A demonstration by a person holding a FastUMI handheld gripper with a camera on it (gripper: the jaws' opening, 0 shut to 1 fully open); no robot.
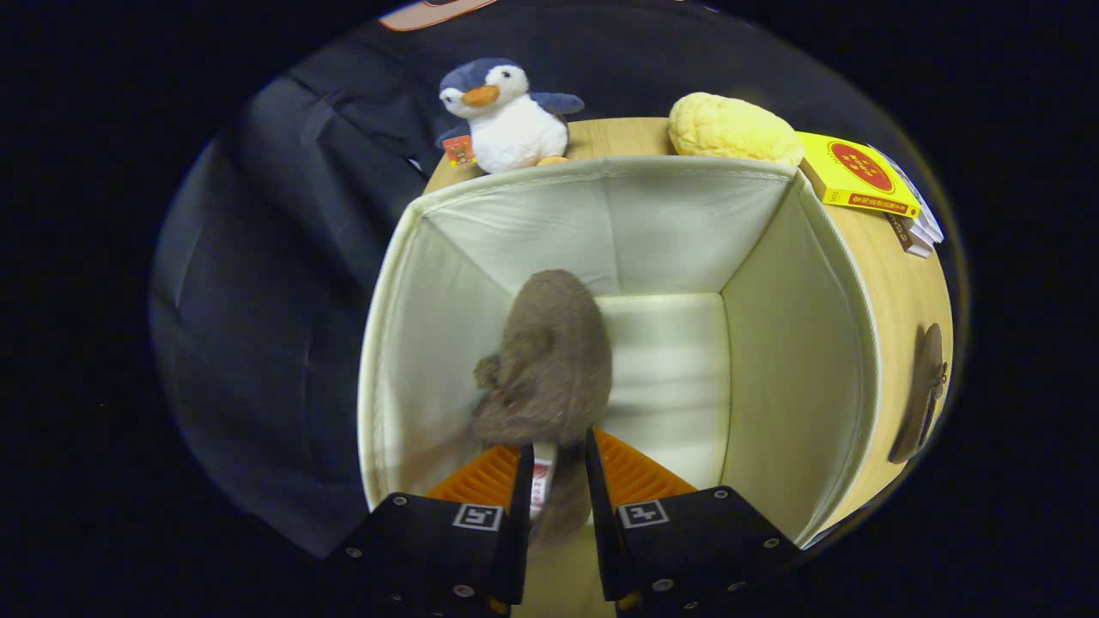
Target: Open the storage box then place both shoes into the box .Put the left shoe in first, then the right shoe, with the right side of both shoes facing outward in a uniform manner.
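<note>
You've got the gripper (558,481) clamped on a brown fuzzy shoe (549,360), both fingers pinching its near end, and it hangs down into the open storage box (798,343), over the left half of the cream floor. The other shoe (923,395) lies out on the wooden table (893,283), just past the box's right wall.

Now, the risks. You're holding by a thin pinch of soft fabric near a white tag, so the grip looks shallow to me; any quick swing and the shoe could slide out and drop in whatever way it likes. That would spoil the facing, and the task wants the right side of both shoes outward. I can't tell from here which side of this shoe faces which wall, nor whether it's the left one, so check before you let go.

The shoe hangs close to the left wall. That wall is soft cloth; brush it and the toe may catch and twist the shoe round as it goes down. Drift too far towards the middle, though, and you crowd the space the second shoe needs.

The box itself looks light. Press on a rim and it may fold or skid towards the penguin toy (506,112) and the yellow plush (730,129) behind it.
</note>
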